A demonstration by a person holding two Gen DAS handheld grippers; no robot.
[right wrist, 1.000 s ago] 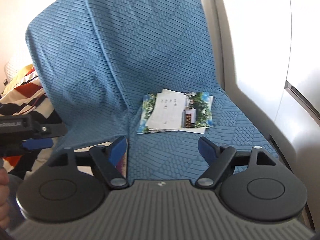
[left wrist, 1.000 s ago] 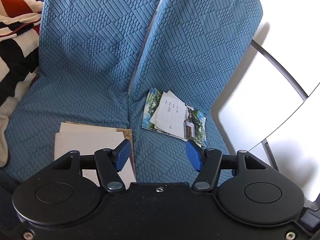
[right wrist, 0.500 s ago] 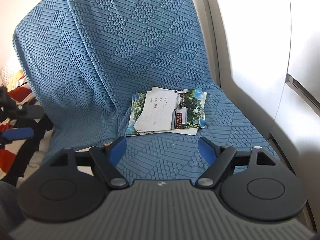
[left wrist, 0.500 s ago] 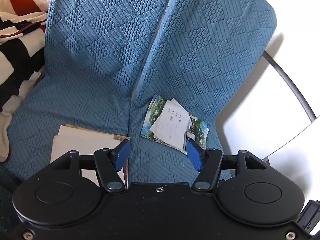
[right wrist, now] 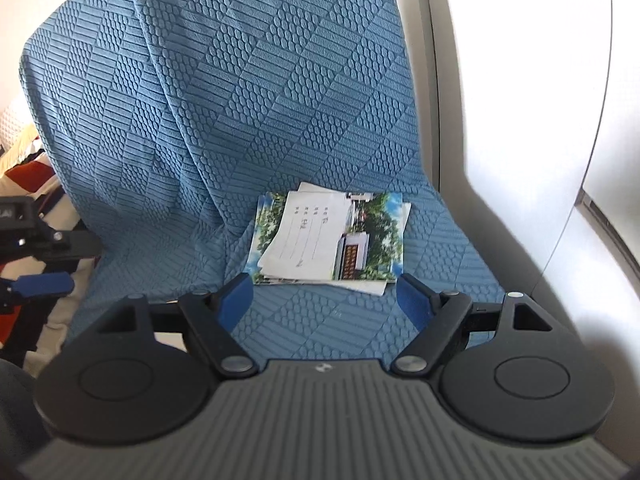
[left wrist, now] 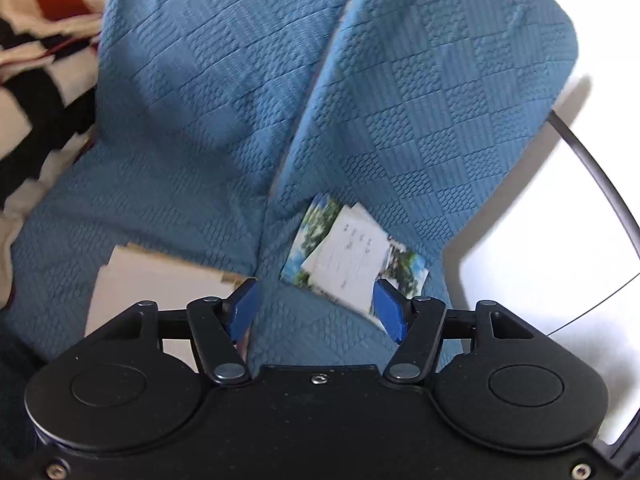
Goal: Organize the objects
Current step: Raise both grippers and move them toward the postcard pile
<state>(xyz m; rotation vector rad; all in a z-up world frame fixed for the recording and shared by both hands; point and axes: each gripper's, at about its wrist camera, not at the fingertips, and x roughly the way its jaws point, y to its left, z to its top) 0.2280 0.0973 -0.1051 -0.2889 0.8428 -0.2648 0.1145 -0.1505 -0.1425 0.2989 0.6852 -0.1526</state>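
Note:
A loose stack of postcards and white sheets (right wrist: 328, 238) lies on the right seat cushion of a blue quilted sofa cover (right wrist: 248, 92); it also shows in the left wrist view (left wrist: 352, 256). My right gripper (right wrist: 324, 304) is open and empty, just short of the stack's near edge. My left gripper (left wrist: 316, 312) is open and empty, over the seam between the cushions, with the stack just ahead and to the right. A pale flat booklet (left wrist: 160, 280) lies on the left cushion. The left gripper also shows at the left edge of the right wrist view (right wrist: 40, 284).
A striped red, black and white blanket (left wrist: 36, 60) lies left of the sofa. A white wall with a dark rail (left wrist: 592, 168) stands to the right; the same wall shows in the right wrist view (right wrist: 520, 120).
Both grippers have moved closer to the stack of cards. The left wrist view has swung so the stack sits lower, near the right finger. Both jaws stay open.

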